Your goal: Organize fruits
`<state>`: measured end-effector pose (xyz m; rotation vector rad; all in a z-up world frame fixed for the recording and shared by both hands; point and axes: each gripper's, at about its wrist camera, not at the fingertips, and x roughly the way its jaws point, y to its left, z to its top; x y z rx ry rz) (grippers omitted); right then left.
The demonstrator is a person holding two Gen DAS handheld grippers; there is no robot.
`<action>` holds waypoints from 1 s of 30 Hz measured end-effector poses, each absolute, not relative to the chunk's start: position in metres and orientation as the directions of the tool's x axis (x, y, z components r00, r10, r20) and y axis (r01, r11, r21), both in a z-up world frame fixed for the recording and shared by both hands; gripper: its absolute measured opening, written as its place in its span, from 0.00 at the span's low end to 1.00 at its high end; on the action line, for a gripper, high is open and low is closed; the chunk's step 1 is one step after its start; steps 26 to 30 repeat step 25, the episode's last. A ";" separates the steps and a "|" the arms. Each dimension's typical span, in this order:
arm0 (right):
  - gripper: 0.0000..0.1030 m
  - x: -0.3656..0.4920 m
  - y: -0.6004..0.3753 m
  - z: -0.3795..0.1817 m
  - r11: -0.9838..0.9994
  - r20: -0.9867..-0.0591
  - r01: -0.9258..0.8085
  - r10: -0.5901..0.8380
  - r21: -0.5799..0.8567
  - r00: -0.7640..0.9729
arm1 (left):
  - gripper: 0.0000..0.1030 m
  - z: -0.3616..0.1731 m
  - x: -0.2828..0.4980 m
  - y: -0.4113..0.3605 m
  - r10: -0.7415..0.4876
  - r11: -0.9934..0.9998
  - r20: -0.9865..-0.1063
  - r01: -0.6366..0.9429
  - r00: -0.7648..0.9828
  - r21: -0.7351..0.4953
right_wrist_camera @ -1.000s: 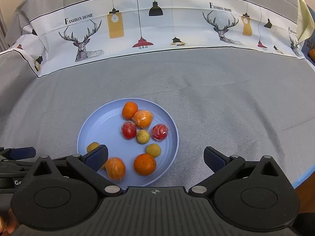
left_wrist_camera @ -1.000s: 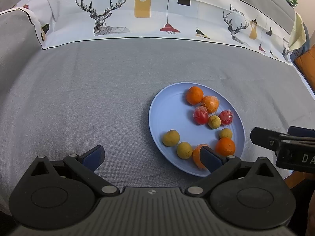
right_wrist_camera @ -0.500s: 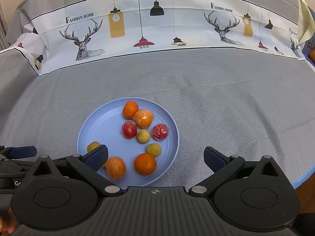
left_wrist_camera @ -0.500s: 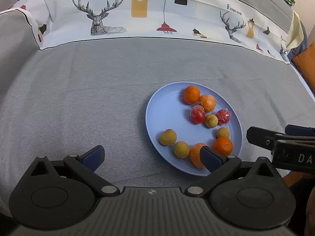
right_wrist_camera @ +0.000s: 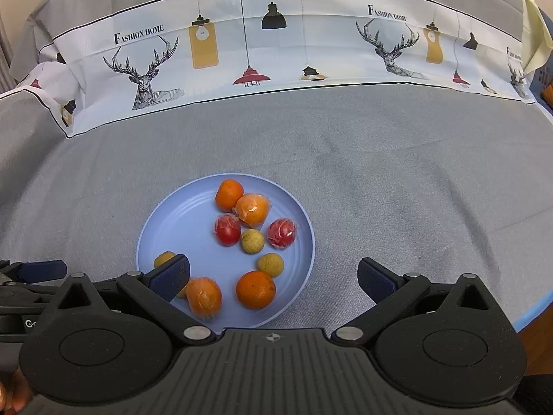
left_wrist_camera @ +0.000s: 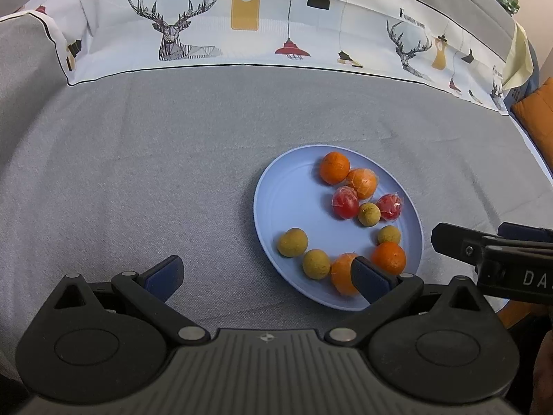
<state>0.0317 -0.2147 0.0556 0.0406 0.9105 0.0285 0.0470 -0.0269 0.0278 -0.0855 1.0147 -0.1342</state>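
Note:
A light blue plate (left_wrist_camera: 287, 200) (right_wrist_camera: 179, 221) lies on the grey cloth and holds several fruits: bare oranges (left_wrist_camera: 334, 167) (right_wrist_camera: 255, 289), plastic-wrapped oranges (left_wrist_camera: 362, 182) (right_wrist_camera: 204, 296), two wrapped red fruits (left_wrist_camera: 345, 202) (right_wrist_camera: 281, 232) and small yellow-green round fruits (left_wrist_camera: 292, 242) (right_wrist_camera: 252, 241). My left gripper (left_wrist_camera: 266, 276) is open and empty, at the plate's near left edge, its right finger over a wrapped orange. My right gripper (right_wrist_camera: 273, 275) is open and empty above the plate's near right rim. Each gripper shows at the edge of the other's view.
A white printed cloth band (left_wrist_camera: 242, 24) (right_wrist_camera: 276, 45) with deer and lamps crosses the back of the grey tablecloth (left_wrist_camera: 121, 173) (right_wrist_camera: 414, 180). An orange cushion (left_wrist_camera: 539, 114) sits at the far right. The table's edge shows at the lower right (right_wrist_camera: 532, 311).
Both views have crept slightly; the plate sits a little further left in the left wrist view. The fruits have not moved and both grippers stay open.

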 end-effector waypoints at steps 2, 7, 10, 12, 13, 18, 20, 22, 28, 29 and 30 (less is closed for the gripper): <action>0.99 0.032 -0.215 0.055 0.999 -0.791 -0.001 0.038 0.047 0.610 | 1.00 0.027 0.048 -0.027 -0.153 0.988 -0.842 0.070 0.518 -0.136; 0.99 0.034 -0.215 0.053 0.999 -0.794 0.008 0.030 0.044 0.607 | 1.00 0.024 0.050 -0.027 -0.155 0.988 -0.848 0.068 0.507 -0.140; 0.99 0.036 -0.216 0.052 0.998 -0.796 0.015 0.033 0.054 0.604 | 1.00 0.023 0.051 -0.026 -0.162 0.987 -0.849 0.066 0.503 -0.150; 0.99 0.037 -0.219 0.053 0.998 -0.795 0.024 0.036 0.064 0.606 | 1.00 0.024 0.052 -0.027 -0.172 0.985 -0.847 0.068 0.503 -0.159; 0.99 0.037 -0.220 0.053 0.997 -0.795 0.028 0.038 0.069 0.606 | 1.00 0.024 0.052 -0.028 -0.178 0.984 -0.846 0.071 0.503 -0.165; 0.99 0.038 -0.223 0.053 0.996 -0.790 0.034 0.044 0.082 0.612 | 1.00 0.026 0.054 -0.033 -0.214 0.977 -0.838 0.094 0.501 -0.194; 0.99 0.038 -0.224 0.053 0.995 -0.788 0.035 0.048 0.088 0.614 | 1.00 0.027 0.055 -0.035 -0.225 0.974 -0.833 0.108 0.506 -0.197; 0.99 0.040 -0.227 0.054 0.995 -0.784 0.040 0.050 0.096 0.618 | 1.00 0.029 0.055 -0.036 -0.242 0.970 -0.821 0.116 0.517 -0.213; 0.99 0.054 -0.243 0.066 0.990 -0.755 0.052 0.066 0.132 0.653 | 1.00 0.034 0.057 -0.035 -0.244 0.969 -0.807 0.112 0.538 -0.218; 0.99 0.054 -0.243 0.066 0.990 -0.755 0.052 0.066 0.132 0.653 | 1.00 0.034 0.057 -0.035 -0.244 0.969 -0.807 0.112 0.538 -0.218; 0.99 0.054 -0.243 0.066 0.990 -0.755 0.052 0.066 0.132 0.653 | 1.00 0.034 0.057 -0.035 -0.244 0.969 -0.807 0.112 0.538 -0.218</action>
